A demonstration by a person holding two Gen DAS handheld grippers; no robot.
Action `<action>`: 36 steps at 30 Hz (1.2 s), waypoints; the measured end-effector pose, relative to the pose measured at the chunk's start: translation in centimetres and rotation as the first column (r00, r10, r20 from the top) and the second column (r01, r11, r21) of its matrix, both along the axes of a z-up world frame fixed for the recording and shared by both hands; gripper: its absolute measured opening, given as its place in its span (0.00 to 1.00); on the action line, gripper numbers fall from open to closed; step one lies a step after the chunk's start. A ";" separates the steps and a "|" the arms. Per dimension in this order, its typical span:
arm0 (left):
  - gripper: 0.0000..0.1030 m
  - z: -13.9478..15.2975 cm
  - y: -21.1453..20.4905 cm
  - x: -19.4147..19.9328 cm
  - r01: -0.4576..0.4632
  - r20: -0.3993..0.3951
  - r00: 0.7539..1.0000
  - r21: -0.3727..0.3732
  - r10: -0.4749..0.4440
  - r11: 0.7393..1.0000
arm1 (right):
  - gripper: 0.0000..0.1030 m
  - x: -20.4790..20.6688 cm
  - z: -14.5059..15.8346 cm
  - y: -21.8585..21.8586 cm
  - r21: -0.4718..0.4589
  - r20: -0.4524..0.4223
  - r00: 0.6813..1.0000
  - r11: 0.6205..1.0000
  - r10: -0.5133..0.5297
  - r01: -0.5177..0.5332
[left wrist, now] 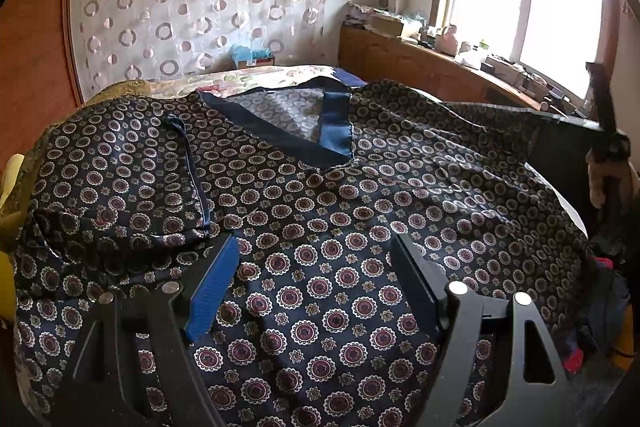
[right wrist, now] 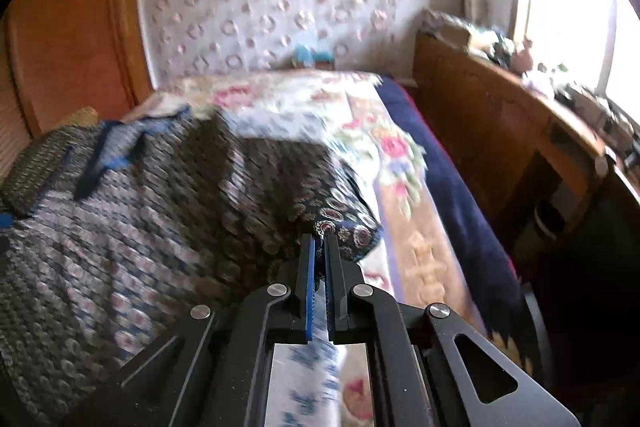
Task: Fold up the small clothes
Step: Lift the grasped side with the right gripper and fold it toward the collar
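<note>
Left wrist view: the left gripper [left wrist: 316,267] hovers with jaws wide and empty over the patterned navy shirt [left wrist: 320,195], spread on the bed; its blue-trimmed neckline [left wrist: 298,125] lies at 12 o'clock.

Right wrist view: the right gripper [right wrist: 319,247] is clamped tight on the shirt's sleeve [right wrist: 344,223], with the floral bedspread [right wrist: 372,147] at 1 o'clock.

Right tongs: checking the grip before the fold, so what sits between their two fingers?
The sleeve edge of the patterned shirt, pinched in the shut right tongs; the right wrist view shows it.
</note>
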State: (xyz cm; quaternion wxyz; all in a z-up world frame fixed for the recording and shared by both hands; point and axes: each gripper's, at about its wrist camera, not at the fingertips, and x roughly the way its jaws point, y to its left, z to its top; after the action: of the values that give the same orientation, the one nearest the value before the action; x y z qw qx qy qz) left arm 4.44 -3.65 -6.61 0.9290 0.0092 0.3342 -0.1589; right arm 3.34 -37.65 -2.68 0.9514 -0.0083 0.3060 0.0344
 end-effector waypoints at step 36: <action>0.76 -0.5 0.1 0.3 -0.003 -0.022 1.000 -0.016 0.003 1.000 | 0.45 2.6 -1.5 5.8 0.047 -0.085 0.995 0.997 0.058 -0.054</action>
State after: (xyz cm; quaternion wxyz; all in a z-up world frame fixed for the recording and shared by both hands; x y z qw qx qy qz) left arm 4.70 -3.51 -7.08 0.9254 -0.0006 0.3433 -0.1604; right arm 5.92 -31.87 -4.23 0.9359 0.0058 0.3455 0.0681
